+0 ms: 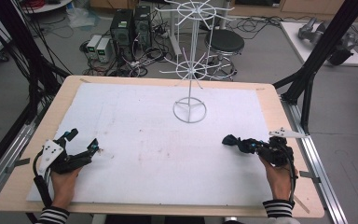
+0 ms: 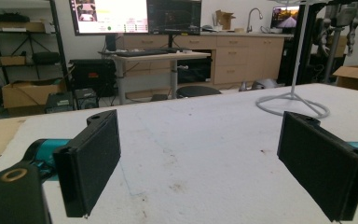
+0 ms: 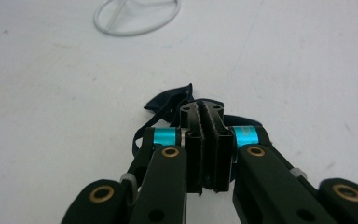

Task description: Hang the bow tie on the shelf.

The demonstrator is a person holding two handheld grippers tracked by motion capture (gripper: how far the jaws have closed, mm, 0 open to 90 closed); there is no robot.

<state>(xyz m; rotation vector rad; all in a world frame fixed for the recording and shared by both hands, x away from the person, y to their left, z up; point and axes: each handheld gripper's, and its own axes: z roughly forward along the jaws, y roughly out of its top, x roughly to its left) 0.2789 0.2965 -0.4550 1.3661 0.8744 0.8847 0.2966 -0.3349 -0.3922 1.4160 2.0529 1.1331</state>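
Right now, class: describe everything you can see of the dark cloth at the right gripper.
The dark cloth is small, soft and crumpled, navy or black, with thin straps or edges trailing. It lies on the white table cover, pinched by the closed right gripper, short of the wire stand's ring base.

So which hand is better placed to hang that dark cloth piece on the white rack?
Right, probably: the right tongs are shut on the dark cloth piece, facing the white rack. The left tongs rest open, apart from it.
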